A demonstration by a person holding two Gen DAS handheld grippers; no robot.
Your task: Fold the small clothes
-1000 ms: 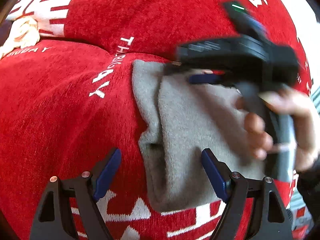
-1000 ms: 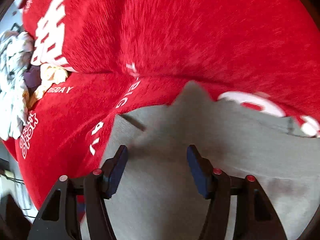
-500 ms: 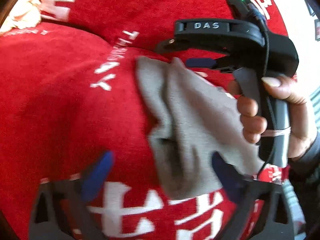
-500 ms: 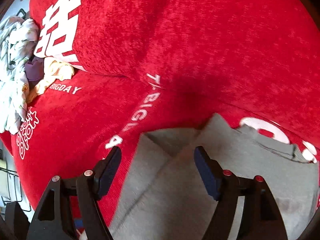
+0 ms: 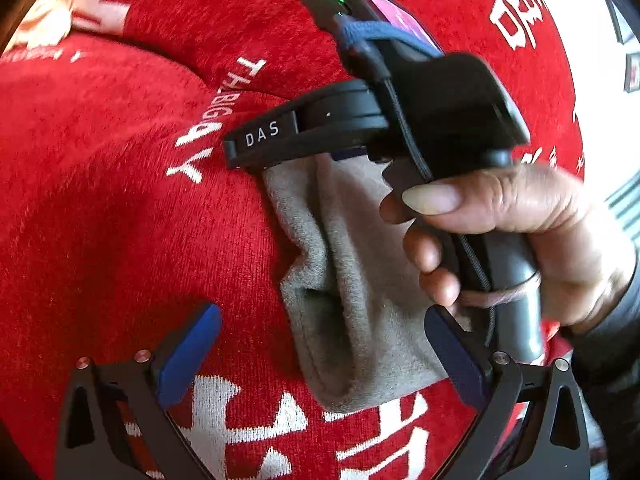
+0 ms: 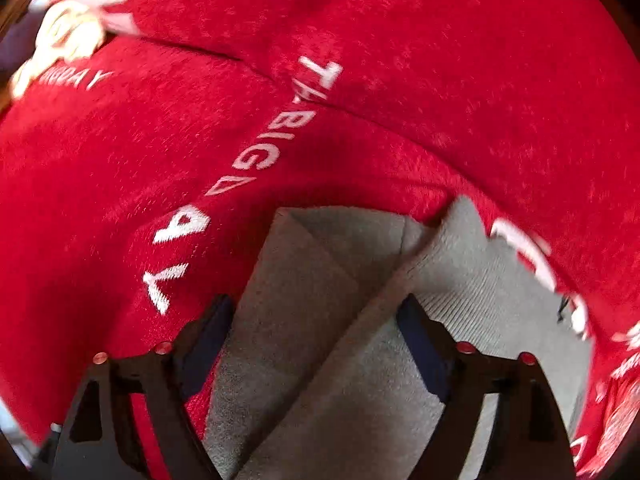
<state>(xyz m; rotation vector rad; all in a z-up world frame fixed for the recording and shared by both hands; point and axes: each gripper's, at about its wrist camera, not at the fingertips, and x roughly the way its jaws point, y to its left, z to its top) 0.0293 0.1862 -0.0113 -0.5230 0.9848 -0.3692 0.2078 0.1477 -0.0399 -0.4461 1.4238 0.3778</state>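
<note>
Mid-fold: grey garment (image 5: pixel 360 288) lies part-folded on red cover (image 5: pixel 120 208). L gripper (image 5: pixel 320 356) gapes wide, empty; R gripper (image 6: pixel 316 344), above the cloth, is closing, nothing pinched yet. Next, prob. pinch top edge & fold over

Black hand-held gripper (image 5: pixel 320 360), blue pads (image 5: pixel 188 354), "DAS" label; dark sleeve (image 5: pixel 612 340).

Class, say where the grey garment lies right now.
The grey garment lies on the red cover, right of the white lettering, between both grippers.
</note>
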